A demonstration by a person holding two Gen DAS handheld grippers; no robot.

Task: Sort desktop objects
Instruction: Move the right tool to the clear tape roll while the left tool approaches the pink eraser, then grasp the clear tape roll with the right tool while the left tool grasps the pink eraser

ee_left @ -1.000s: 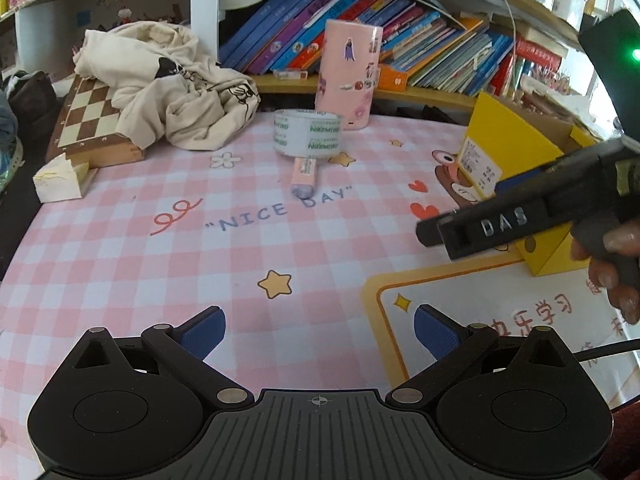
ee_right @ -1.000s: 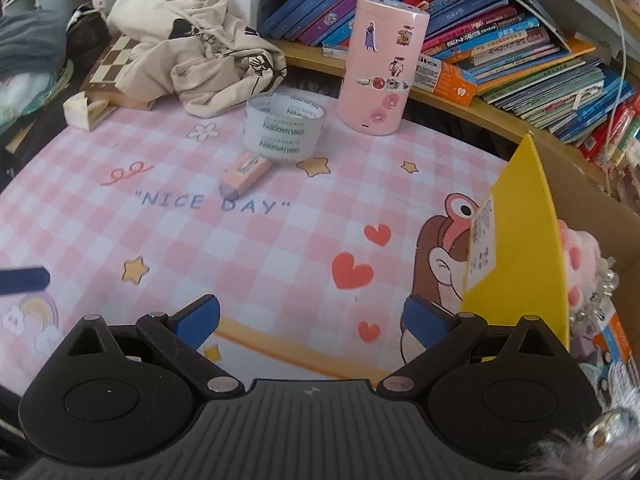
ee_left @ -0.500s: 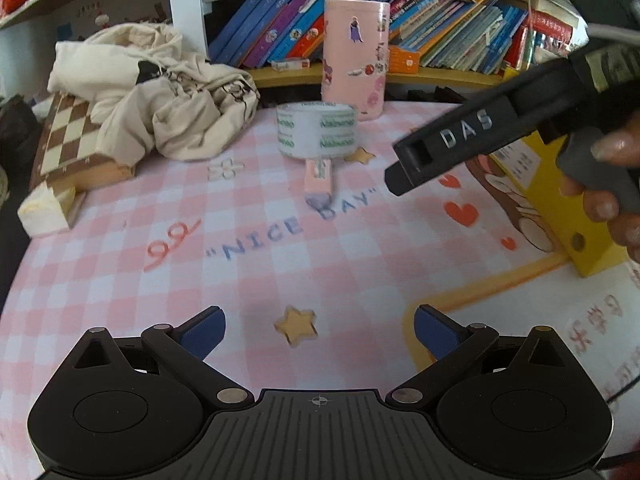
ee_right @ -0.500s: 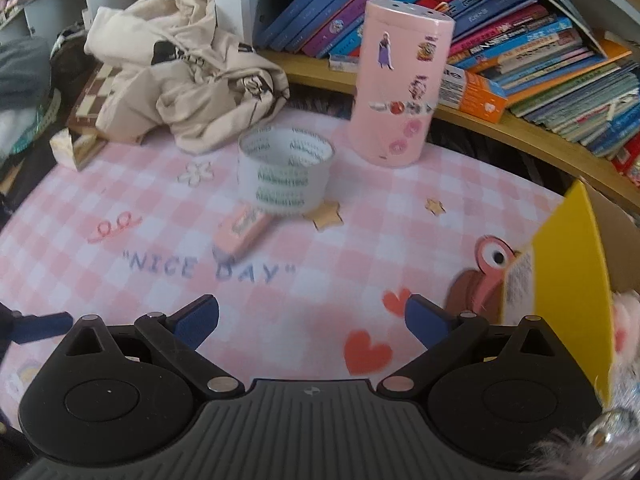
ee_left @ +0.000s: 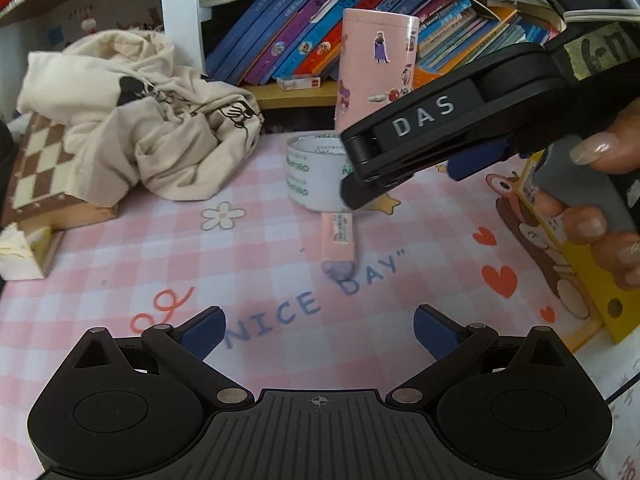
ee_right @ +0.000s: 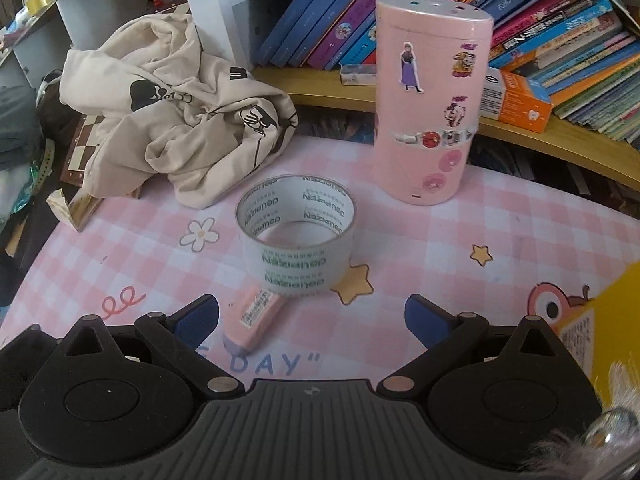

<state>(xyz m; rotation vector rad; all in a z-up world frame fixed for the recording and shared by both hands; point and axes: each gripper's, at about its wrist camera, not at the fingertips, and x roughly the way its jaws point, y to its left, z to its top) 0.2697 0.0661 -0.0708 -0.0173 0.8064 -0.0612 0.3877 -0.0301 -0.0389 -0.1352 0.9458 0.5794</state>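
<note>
Right wrist view: counter [ee_right: 520, 220], pink checked mat with "NICE DAY" print, carries everything below.
Bookshelf [ee_right: 540, 136]: runs along the back of the counter, row of leaning books on it.
Cloth [ee_right: 188, 120]: cream, crumpled, back left, draped partly over a chessboard [ee_left: 36, 160].
Yellow box [ee_left: 568, 248]: right edge of counter, open, contents unclear.
Pink canister [ee_right: 432, 100]: upright, stickers on the side, at the back just in front of the shelf.
Tape roll [ee_right: 296, 236]: clear tape, green print, lying on its flat side mid-counter, front-left of the canister and apart from it.
Pink eraser [ee_right: 256, 316]: flat on the mat, one end touching or tucked under the roll's near edge, other end toward the "DAY" lettering.
Right gripper [ee_right: 312, 316]: blue pads spread wide, empty, low over the mat, roll and eraser just ahead between the pads; in the left wrist view its body overlaps the roll.
Hand [ee_left: 608, 208]: wrapped around the right gripper's handle.
Left gripper [ee_left: 318, 330]: pads spread wide, empty, over the "NICE" lettering, well short of the eraser.
</note>
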